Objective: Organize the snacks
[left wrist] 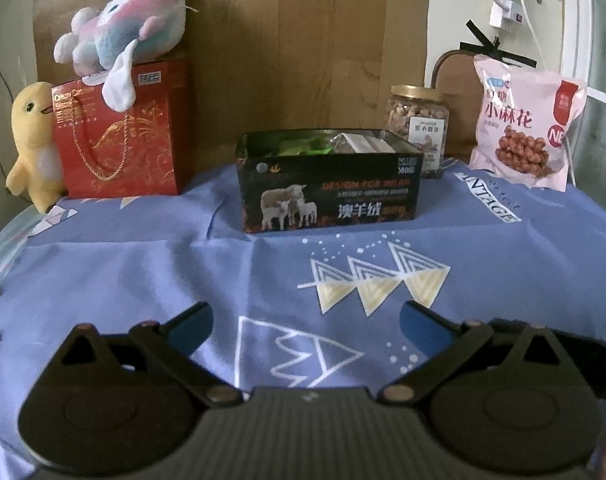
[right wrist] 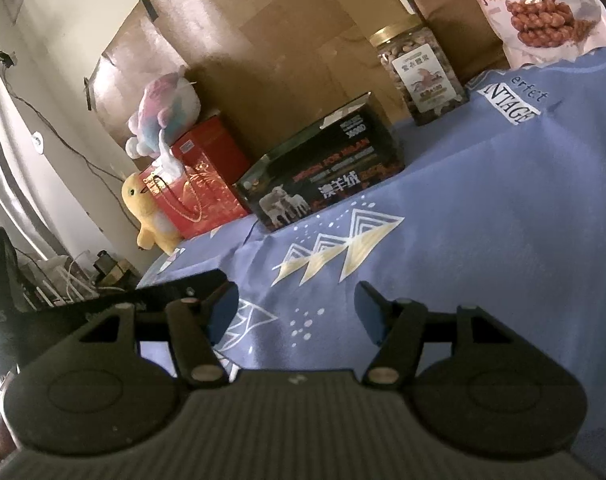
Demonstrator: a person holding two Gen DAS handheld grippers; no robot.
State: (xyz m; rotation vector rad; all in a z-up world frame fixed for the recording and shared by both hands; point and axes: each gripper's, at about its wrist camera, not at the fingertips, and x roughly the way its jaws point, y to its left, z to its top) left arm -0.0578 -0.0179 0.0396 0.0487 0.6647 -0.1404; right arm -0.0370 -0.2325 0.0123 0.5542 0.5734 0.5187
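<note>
The red gift bag (left wrist: 123, 132) on the left looks stiff, and its rope handle is the best place to grab. In the middle sits the open black box (left wrist: 329, 184) – hard sides, snack packs inside (hard to tell which). Next comes the nut jar (left wrist: 417, 128), smooth and probably heavy, then the pink snack bag (left wrist: 523, 120), soft and crinkly. All rest on a blue cloth (left wrist: 143, 272) by cardboard. The left gripper (left wrist: 305, 320) and right gripper (right wrist: 295, 308) are wide open, holding nothing.

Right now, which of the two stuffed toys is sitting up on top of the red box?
The pink-and-blue plush toy lies on top of the red gift box. The yellow plush duck stands lower, beside the box.
</note>
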